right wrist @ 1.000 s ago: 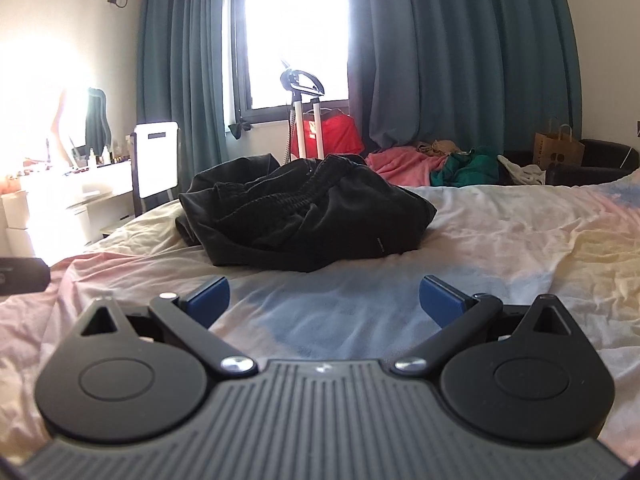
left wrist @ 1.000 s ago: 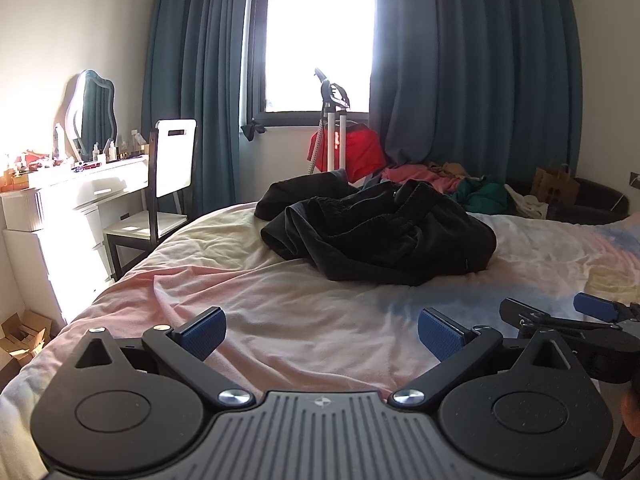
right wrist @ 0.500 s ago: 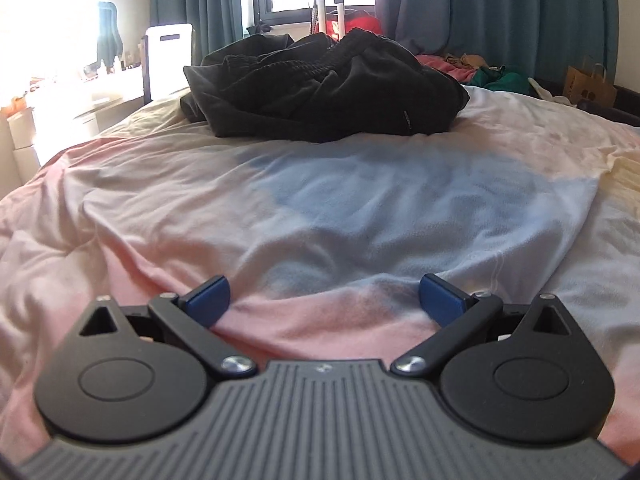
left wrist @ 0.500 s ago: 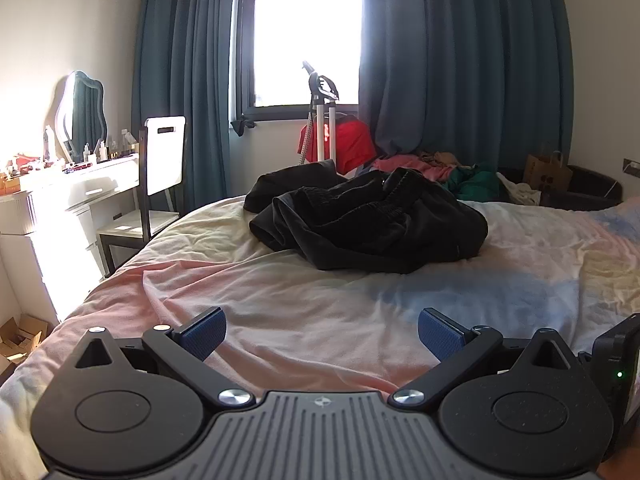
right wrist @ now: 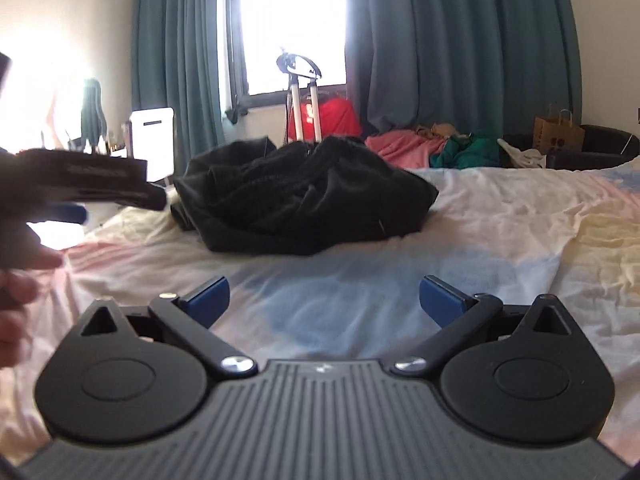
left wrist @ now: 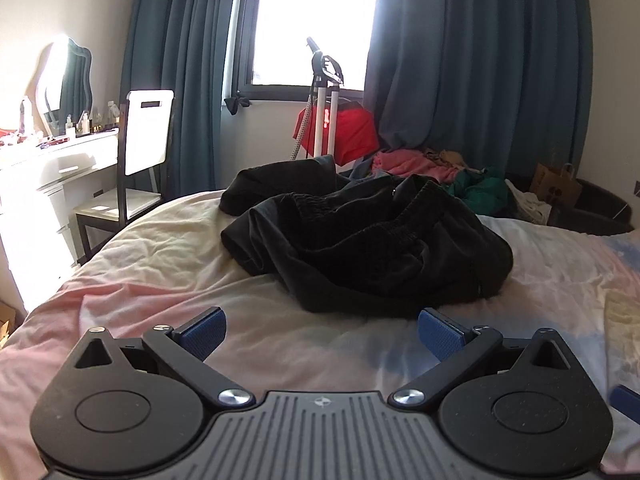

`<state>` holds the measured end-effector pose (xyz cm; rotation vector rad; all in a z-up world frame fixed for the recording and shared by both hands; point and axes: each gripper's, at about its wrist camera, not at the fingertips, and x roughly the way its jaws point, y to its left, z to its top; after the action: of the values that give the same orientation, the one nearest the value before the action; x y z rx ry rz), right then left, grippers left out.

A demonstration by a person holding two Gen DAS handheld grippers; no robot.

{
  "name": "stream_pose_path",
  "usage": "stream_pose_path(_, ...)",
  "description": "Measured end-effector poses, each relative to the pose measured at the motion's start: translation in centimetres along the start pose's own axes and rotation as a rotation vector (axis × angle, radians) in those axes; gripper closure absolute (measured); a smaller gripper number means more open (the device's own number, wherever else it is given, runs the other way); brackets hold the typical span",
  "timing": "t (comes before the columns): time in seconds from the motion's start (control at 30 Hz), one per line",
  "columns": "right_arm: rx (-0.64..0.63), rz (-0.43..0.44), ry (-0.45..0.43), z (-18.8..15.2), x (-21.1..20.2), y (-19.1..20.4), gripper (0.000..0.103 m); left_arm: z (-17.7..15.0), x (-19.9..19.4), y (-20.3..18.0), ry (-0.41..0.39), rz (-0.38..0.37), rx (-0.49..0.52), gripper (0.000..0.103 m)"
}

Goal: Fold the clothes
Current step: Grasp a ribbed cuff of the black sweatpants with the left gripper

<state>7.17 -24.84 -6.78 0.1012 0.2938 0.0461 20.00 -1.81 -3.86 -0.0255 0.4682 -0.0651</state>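
A sunlit bedroom is framing the scene: teal curtains (left wrist: 472,80) are hanging either side of a bright window (left wrist: 316,20), and a white dressing table (left wrist: 52,164) with a mirror is standing along the left wall beside a white-backed chair (left wrist: 146,132). I am working over a bed (left wrist: 160,264) whose rumpled sheet is showing pale pink, cream and blue patches. The heap of black clothes (left wrist: 372,240) is lying unfolded toward the far middle of the bed, with a red bag (left wrist: 348,132) and a pile of pink and green laundry (left wrist: 440,172) sitting beyond it by the curtain.

Compared with half a second ago, my left gripper (left wrist: 322,330) is sitting closer to the heap, which is now filling more of the left wrist view, its near edge just past the blue pads. My right gripper (right wrist: 324,300) is tilting back up: its camera, which was skimming the sheet, is again taking in the window and curtains. The left tool, blurred, is now crossing the left edge of the right wrist view, with my hand (right wrist: 20,276) below it.

I am holding both grippers low over the sheet, each with its jaws spread wide and nothing between them, pointing toward the clothes. Neither is touching the heap.
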Motion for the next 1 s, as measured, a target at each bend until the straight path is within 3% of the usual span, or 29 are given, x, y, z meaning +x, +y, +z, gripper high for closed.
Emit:
stream_pose_path(0.07,-0.002,-0.009,-0.036,0.8,-0.1,-0.1,0.0,1.9,4.2,0.0,0.002,0.025,0.014,0.002)
stream_pose_path(0.17,0.001,-0.016,-0.069,1.6,0.6,-0.6,0.0,4.1,9.7,0.8,0.004,0.025,-0.051,0.003)
stream_pose_path(0.43,0.08,0.011,-0.044,1.0,5.3,-2.3,0.0,8.1,21.9,1.5,-0.008,0.013,-0.158,0.011)
stream_pose_path(0.47,0.087,0.015,-0.038,0.8,5.9,-2.4,0.0,8.4,23.1,1.3,0.005,0.025,-0.15,0.017)
stream_pose_path(0.57,0.113,0.028,-0.025,-0.2,7.3,-2.7,0.0,9.0,25.9,0.5,0.04,0.045,-0.129,0.057)
stream_pose_path(0.6,0.117,0.027,-0.015,-0.5,7.7,-2.8,0.0,9.1,26.1,0.3,0.041,0.055,-0.13,0.079)
stream_pose_path(0.67,0.127,0.028,-0.005,-0.7,8.2,-2.9,0.0,9.5,25.5,0.1,0.022,0.042,-0.139,0.093)
stream_pose_path(0.8,0.121,0.016,-0.046,-0.1,7.5,-2.8,0.0,10.6,20.4,-0.2,-0.081,-0.031,-0.167,0.096)
stream_pose_path(1.0,0.092,-0.024,-0.132,1.7,4.5,-2.7,0.0,10.5,8.1,-1.6,-0.216,-0.127,-0.096,0.097)
